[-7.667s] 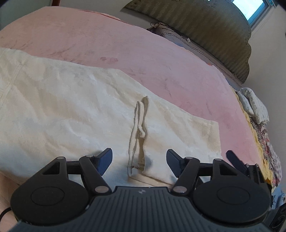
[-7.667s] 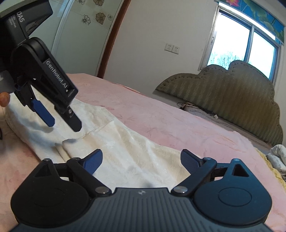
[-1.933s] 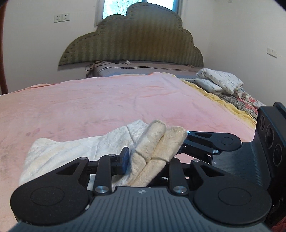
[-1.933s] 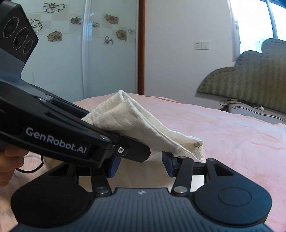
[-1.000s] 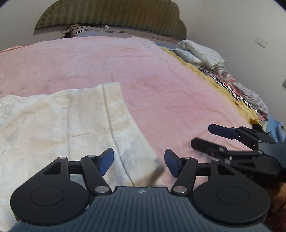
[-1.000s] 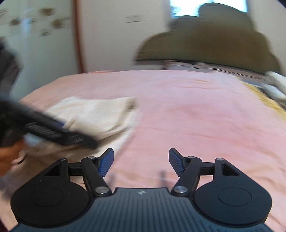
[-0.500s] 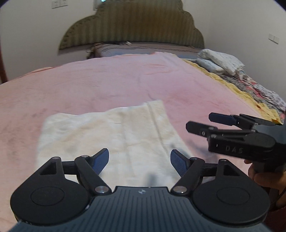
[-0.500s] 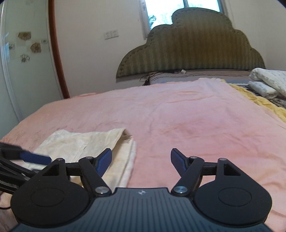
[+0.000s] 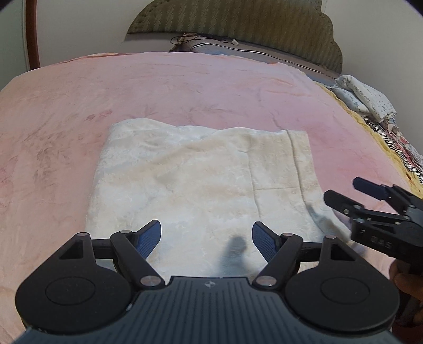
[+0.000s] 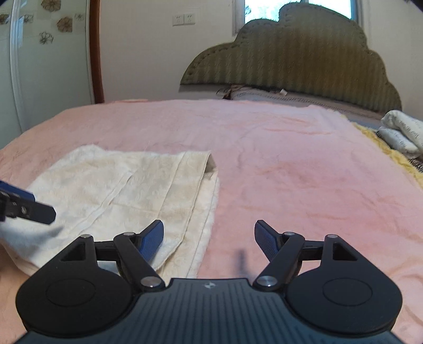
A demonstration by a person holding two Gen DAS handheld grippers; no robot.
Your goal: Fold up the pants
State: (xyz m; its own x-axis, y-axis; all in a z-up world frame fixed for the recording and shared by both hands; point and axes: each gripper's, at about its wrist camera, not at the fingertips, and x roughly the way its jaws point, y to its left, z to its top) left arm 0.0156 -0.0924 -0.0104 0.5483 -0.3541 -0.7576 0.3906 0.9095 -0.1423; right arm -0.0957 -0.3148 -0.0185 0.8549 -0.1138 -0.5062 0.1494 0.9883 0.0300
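The cream pants (image 9: 201, 180) lie folded into a flat rectangle on the pink blanket (image 9: 185, 84). My left gripper (image 9: 206, 235) hovers over their near edge, open, nothing between its blue pads. My right gripper (image 9: 341, 189) hangs open just past the pants' right edge, held by a person's hand (image 9: 404, 280). In the right wrist view the pants (image 10: 127, 190) lie at the left with the waistband edge toward the middle. The right gripper (image 10: 208, 235) straddles their near right corner above the blanket; its jaws are opening with nothing gripped. The left gripper (image 10: 42, 205) pokes in from the left.
A green padded headboard (image 9: 238, 21) stands at the far end. Folded white bedding (image 9: 364, 98) and a yellow and patterned cover (image 9: 396, 148) lie along the right side. A door frame (image 10: 96, 53) and a glass panel stand far left.
Both grippers have let go of the pants and drawn back. The left one has swung over the folded stack's near edge; the right one has shifted beside the pants' right edge, jaws wider.
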